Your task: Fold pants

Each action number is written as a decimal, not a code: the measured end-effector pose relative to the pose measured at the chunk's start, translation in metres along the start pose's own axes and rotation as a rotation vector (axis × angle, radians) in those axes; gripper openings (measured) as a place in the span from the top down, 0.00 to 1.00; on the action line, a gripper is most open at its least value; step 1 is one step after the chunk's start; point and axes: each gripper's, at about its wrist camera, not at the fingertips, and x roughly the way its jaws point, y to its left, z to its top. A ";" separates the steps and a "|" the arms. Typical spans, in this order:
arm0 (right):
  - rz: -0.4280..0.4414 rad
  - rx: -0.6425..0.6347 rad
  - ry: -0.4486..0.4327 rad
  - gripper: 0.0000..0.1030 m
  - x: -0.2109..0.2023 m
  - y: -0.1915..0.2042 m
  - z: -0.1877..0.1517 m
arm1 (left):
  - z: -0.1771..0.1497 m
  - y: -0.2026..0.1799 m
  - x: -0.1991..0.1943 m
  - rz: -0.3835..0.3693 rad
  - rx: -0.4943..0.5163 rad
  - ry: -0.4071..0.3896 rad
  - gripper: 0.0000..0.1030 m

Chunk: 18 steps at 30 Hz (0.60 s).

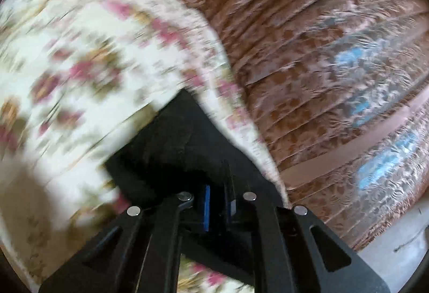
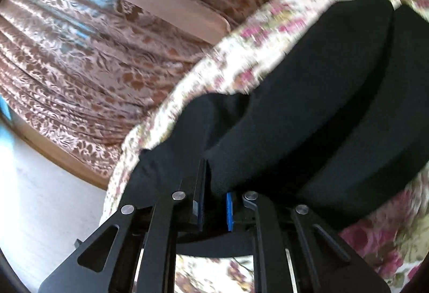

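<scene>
We have the black pants [image 2: 308, 94] pinched in both tools, lying over the floral bedsheet [image 2: 241, 51] with the brown patterned curtain [image 2: 107, 51] behind. The right tool [image 2: 214, 208] is closed down to a narrow gap on a thick fold of the dark cloth — the blue pads [image 2: 229, 211] press into it from both sides, and the two legs run away from it side by side. In the left wrist view the left tool [image 1: 218, 201] is likewise nearly closed on a bunched edge of the pants [image 1: 174, 137], though blur hides exactly which edge it is.

The step in hand looks like carrying one end over to make a fold. To do it well we should keep both grips firm and level, hold the cloth taut between them so the layers do not slip apart, and lay the edge down squarely — not dragging the sheet along.
</scene>
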 end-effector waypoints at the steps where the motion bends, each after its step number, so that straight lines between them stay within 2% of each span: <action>1: -0.016 -0.004 0.005 0.89 0.001 -0.004 -0.004 | -0.004 0.007 0.001 0.008 -0.017 0.006 0.94; 5: -0.054 0.011 0.040 0.89 0.012 -0.019 -0.015 | -0.017 0.022 0.005 0.067 0.031 -0.003 0.94; 8: -0.049 0.008 0.037 0.89 0.011 -0.023 -0.019 | -0.020 0.014 0.007 0.113 0.106 -0.007 0.94; 10: -0.036 0.017 0.029 0.89 0.009 -0.023 -0.018 | -0.020 0.013 0.005 0.127 0.110 -0.015 0.92; 11: -0.022 0.028 0.025 0.84 0.006 -0.023 -0.017 | -0.021 0.012 0.001 0.127 0.101 -0.030 0.89; 12: -0.024 0.032 0.022 0.73 0.005 -0.023 -0.015 | -0.022 0.012 -0.005 0.131 0.094 -0.049 0.81; 14: -0.027 0.021 -0.005 0.60 -0.003 -0.023 -0.013 | -0.025 0.007 -0.018 0.140 0.098 -0.105 0.66; 15: -0.030 0.009 -0.032 0.58 -0.009 -0.022 -0.010 | -0.025 0.002 -0.024 0.134 0.109 -0.137 0.60; 18: -0.064 -0.009 -0.084 0.58 -0.022 -0.027 0.000 | -0.026 -0.021 -0.037 0.110 0.174 -0.207 0.51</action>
